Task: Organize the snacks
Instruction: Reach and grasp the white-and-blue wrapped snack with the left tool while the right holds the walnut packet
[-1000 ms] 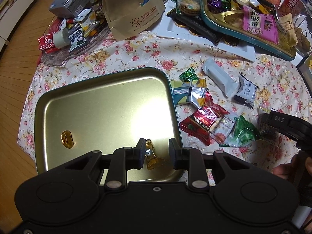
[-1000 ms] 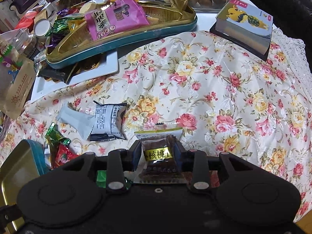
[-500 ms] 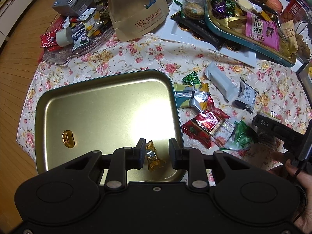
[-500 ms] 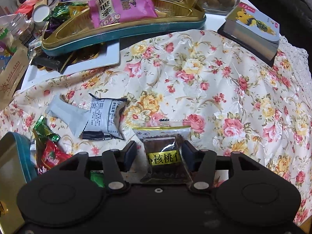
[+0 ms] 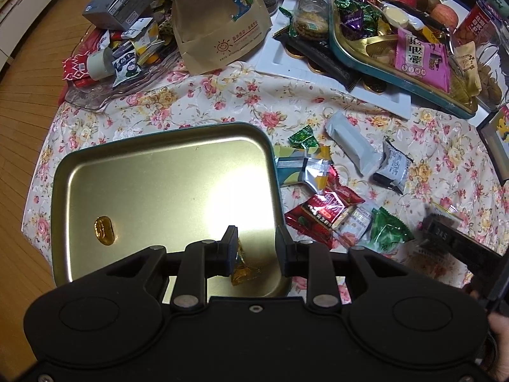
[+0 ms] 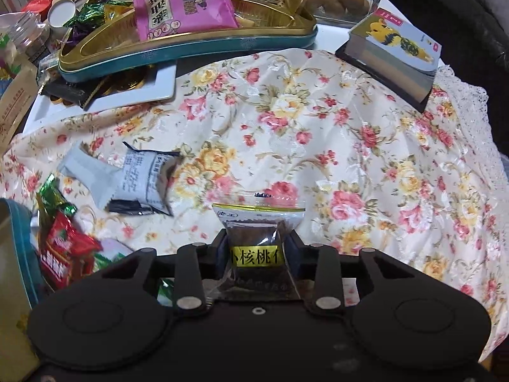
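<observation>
My left gripper [image 5: 255, 237] is open above the near edge of a gold tray [image 5: 152, 187] with a teal rim. A gold-wrapped candy [image 5: 243, 270] lies in the tray between the fingers, apart from the right one. An amber candy [image 5: 103, 230] lies at the tray's left. My right gripper [image 6: 256, 242] is shut on a brown walnut snack packet [image 6: 254, 248] with a yellow label, held above the floral cloth. It also shows at the right of the left wrist view [image 5: 445, 232]. Several loose snack packets [image 5: 321, 213] lie right of the tray.
A grey packet [image 6: 95, 172] and a black-and-white packet [image 6: 146, 181] lie on the cloth. A teal tin of sweets [image 6: 191, 47] on a white tray stands at the back. A book [image 6: 394, 54] lies back right. A paper bag [image 5: 219, 25] and a glass dish [image 5: 105, 73] crowd the back left.
My left gripper has opened wider and the gold candy now lies in the tray. My right gripper opened, then shut on the walnut packet and lifted it.
</observation>
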`<action>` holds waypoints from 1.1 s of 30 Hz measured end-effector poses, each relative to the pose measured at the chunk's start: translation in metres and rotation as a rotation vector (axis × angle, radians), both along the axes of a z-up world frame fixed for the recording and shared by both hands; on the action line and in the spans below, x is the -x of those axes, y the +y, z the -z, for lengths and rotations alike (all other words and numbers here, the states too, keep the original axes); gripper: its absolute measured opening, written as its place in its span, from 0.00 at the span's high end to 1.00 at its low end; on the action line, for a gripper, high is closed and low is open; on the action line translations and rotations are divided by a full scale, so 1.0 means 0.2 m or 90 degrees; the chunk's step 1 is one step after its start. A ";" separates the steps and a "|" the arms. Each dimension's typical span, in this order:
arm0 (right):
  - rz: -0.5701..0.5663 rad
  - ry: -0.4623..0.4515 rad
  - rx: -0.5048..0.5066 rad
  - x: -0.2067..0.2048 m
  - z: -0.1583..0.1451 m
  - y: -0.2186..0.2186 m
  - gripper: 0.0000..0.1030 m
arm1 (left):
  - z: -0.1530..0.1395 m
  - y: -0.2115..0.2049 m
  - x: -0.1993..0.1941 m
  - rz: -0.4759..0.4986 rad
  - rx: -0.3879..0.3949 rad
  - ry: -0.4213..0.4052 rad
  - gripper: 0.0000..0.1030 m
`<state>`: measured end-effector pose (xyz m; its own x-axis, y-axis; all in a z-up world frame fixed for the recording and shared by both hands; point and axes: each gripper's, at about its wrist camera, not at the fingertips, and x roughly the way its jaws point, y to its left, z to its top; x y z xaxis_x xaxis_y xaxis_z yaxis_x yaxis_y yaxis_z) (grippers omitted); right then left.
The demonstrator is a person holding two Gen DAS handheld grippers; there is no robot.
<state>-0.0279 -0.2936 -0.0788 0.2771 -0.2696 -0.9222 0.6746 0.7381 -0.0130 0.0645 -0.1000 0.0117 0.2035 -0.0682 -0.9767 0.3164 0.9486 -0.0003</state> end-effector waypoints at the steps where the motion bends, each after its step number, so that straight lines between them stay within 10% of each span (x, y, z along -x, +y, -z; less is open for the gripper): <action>1: 0.009 -0.007 -0.009 0.03 -0.02 -0.02 0.65 | 0.00 -0.01 0.00 0.001 0.003 0.000 0.65; 18: 0.095 -0.177 -0.111 0.44 -0.52 -0.21 0.65 | 0.01 -0.50 0.04 0.152 0.090 -0.001 0.64; 33: 0.142 -0.247 -0.105 0.53 -0.67 -0.28 0.65 | 0.26 -0.79 -0.05 0.218 0.059 -0.004 0.58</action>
